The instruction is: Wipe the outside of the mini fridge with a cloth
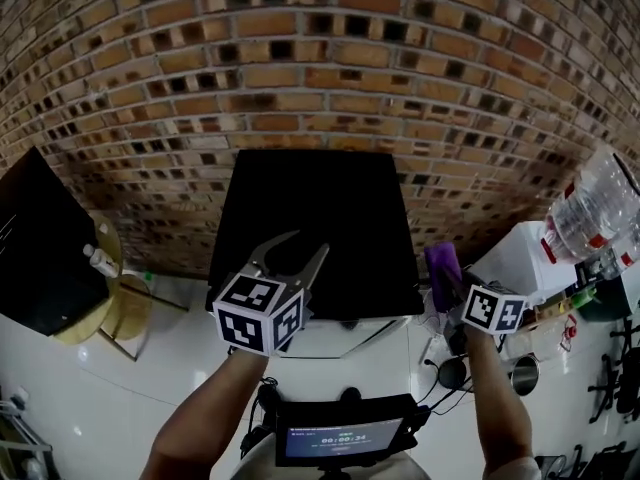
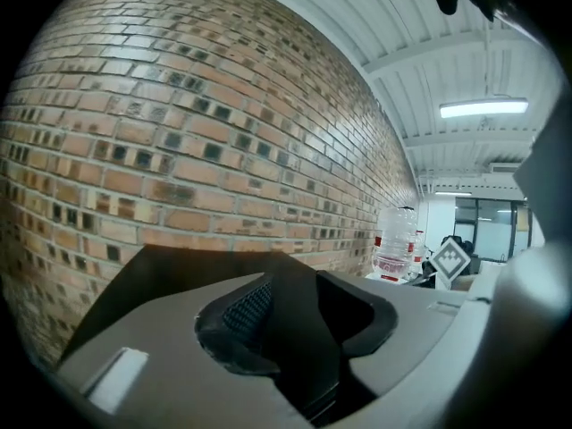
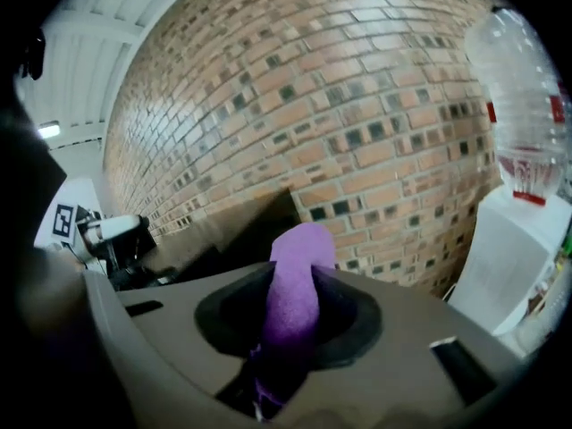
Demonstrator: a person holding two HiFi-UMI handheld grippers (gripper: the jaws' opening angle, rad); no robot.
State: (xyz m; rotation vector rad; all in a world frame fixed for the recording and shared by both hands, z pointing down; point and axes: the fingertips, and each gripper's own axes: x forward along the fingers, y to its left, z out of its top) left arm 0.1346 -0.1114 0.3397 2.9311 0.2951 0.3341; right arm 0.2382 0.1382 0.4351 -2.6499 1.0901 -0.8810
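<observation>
The black mini fridge stands against the brick wall, and I look down on its flat top. My left gripper hangs over the fridge's front left part with its jaws spread and nothing between them. In the left gripper view the fridge top lies just beyond the open left gripper. My right gripper is at the fridge's right front corner, shut on a folded purple cloth. In the right gripper view the cloth sticks up between the jaws, with the fridge behind it.
A large water bottle sits on a white dispenser right of the fridge. A black cabinet and a round wooden stand are at the left. A small screen is mounted below me. The floor is white and glossy.
</observation>
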